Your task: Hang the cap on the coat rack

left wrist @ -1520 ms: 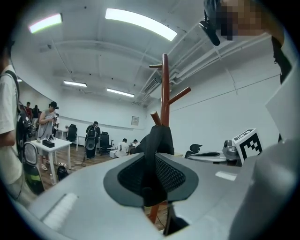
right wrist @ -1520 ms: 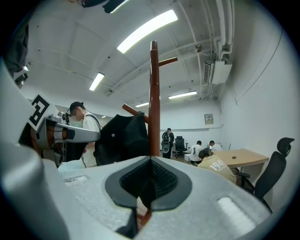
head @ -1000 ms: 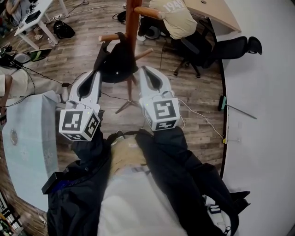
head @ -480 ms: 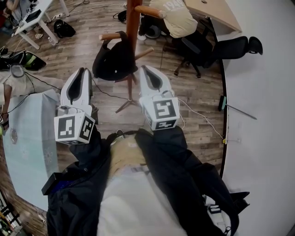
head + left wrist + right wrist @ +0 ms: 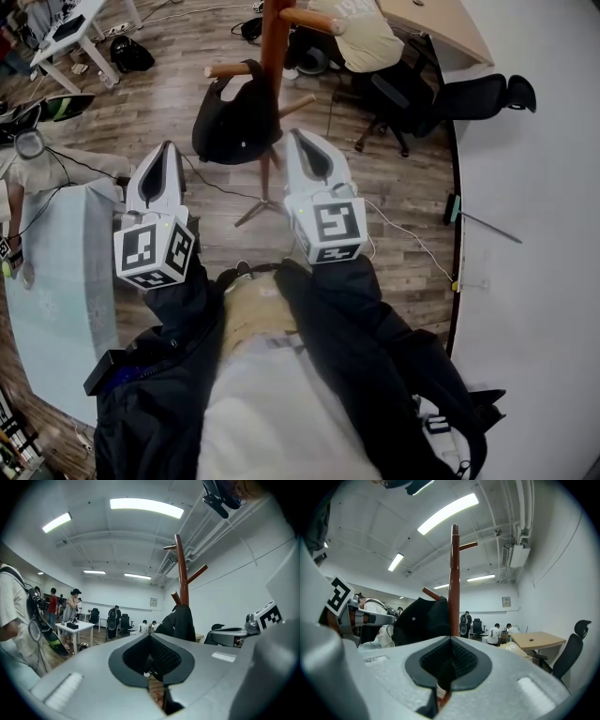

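The black cap [image 5: 234, 122] hangs on a lower peg of the red-brown wooden coat rack [image 5: 274, 42], free of both grippers. My left gripper [image 5: 168, 146] is shut and empty, off to the cap's left and a little nearer to me. In the left gripper view the cap [image 5: 181, 620] hangs against the rack pole [image 5: 182, 573], right of the shut jaws [image 5: 150, 635]. My right gripper [image 5: 294, 137] is also shut and empty, just right of the pole. The right gripper view shows the cap [image 5: 422, 620] left of the pole [image 5: 454, 573], beyond the jaws [image 5: 451, 640].
A person in a beige shirt [image 5: 361, 37] sits at a wooden desk [image 5: 436, 23] behind the rack. A black office chair [image 5: 473, 94] stands at right beside a white curved surface [image 5: 534, 234]. A glass table [image 5: 56, 281] lies at left, with cables on the wood floor.
My left gripper has drawn back leftward from the cap's side, and its jaws have come together. The cap stays hanging on the peg. The right gripper has barely moved.
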The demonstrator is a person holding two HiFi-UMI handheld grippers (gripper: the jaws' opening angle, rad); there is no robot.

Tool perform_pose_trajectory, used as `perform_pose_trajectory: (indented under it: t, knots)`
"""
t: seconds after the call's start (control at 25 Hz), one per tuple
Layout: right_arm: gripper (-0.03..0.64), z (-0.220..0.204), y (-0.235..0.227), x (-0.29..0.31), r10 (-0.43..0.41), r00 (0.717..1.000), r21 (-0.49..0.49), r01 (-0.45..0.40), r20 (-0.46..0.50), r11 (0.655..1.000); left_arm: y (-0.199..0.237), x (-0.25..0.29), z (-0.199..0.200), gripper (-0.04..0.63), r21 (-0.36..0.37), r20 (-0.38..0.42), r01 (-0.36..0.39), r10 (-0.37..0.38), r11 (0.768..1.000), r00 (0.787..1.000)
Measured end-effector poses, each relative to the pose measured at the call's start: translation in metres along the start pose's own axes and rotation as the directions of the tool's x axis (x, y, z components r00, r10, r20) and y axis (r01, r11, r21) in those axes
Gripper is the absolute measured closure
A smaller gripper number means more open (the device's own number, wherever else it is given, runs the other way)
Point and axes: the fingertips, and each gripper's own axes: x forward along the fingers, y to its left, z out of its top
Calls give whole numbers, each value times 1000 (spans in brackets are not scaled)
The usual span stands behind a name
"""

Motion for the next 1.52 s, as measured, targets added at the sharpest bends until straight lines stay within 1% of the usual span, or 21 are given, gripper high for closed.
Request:
perform_pose_trajectory:
  t: [0.36, 0.72, 1.52]
  knots:
    - [621, 9, 0, -3, -4, 999, -15, 4, 32, 1000, -3, 3, -2, 595, 4, -12, 8, -8, 1000, 1000]
    - [621, 13, 3, -3, 3, 999, -11, -3, 39, 1000, -3, 4, -2, 595, 6, -13, 8, -8, 1000, 1000]
    - [621, 13, 1, -4, -11, 999, -5, 11, 47, 1000, -4, 5, -4, 594, 4, -22, 11, -11, 1000, 1000]
